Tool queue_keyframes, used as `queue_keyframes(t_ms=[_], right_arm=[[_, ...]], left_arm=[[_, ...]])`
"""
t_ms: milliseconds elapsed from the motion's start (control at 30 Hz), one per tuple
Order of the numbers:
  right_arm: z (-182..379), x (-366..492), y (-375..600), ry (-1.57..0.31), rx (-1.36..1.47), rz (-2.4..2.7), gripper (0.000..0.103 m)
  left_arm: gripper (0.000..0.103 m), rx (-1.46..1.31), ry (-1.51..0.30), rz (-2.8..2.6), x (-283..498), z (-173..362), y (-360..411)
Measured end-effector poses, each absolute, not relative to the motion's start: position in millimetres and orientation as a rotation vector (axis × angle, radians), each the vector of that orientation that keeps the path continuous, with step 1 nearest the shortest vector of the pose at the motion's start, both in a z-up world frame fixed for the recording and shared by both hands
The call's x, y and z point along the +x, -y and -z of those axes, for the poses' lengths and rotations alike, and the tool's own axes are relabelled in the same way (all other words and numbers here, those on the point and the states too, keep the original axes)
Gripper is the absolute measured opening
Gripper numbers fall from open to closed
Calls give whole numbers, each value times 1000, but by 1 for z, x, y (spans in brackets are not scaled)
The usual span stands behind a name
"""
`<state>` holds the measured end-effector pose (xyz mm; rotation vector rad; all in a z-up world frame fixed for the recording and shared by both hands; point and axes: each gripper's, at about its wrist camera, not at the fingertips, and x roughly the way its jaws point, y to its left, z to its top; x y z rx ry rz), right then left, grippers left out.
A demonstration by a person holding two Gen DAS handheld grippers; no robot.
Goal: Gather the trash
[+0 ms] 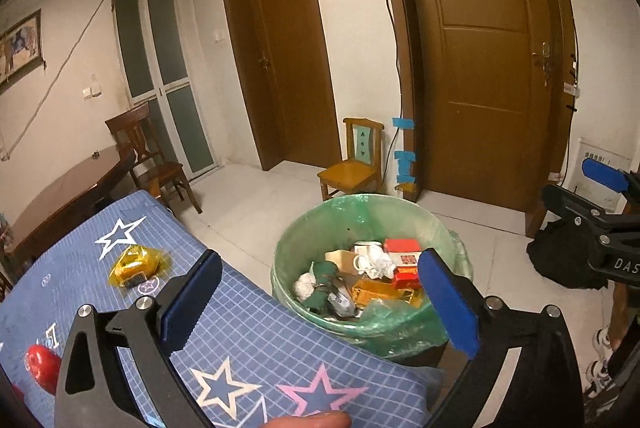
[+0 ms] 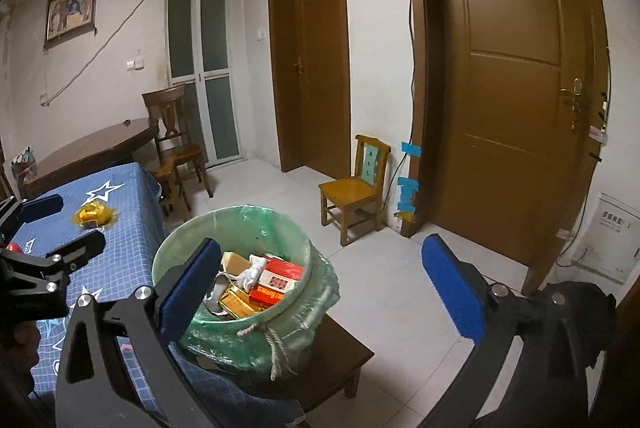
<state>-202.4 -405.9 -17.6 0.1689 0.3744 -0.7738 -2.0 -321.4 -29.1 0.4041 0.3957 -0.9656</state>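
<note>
A bin with a green liner [image 1: 400,212] [image 2: 192,240] stands beside the table on a low dark stool [image 2: 340,368]. It holds red and gold boxes, crumpled white paper and other trash. A gold crinkled wrapper [image 1: 136,266] [image 2: 94,214] lies on the blue star tablecloth [image 1: 248,340] [image 2: 124,228]. My left gripper [image 1: 320,296] is open and empty, over the table edge and the bin. My right gripper [image 2: 324,284] is open and empty, above the bin's right side. The left gripper also shows in the right wrist view [image 2: 64,224], and the right gripper in the left wrist view [image 1: 596,196].
A red round object [image 1: 42,366] sits at the table's near left. A small yellow chair [image 1: 354,168] [image 2: 356,188] stands by the wall between two brown doors. A dark wooden table [image 2: 92,152] and chair [image 2: 176,144] are at the back left. A black bag [image 1: 560,260] lies on the floor.
</note>
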Motion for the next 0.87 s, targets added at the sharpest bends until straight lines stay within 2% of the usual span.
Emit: queue_keyframes(t_ms=[867], right_arm=[[20, -218, 399, -324, 163, 837, 97]], left_arm=[[98, 393, -358, 1001, -21, 19, 317]])
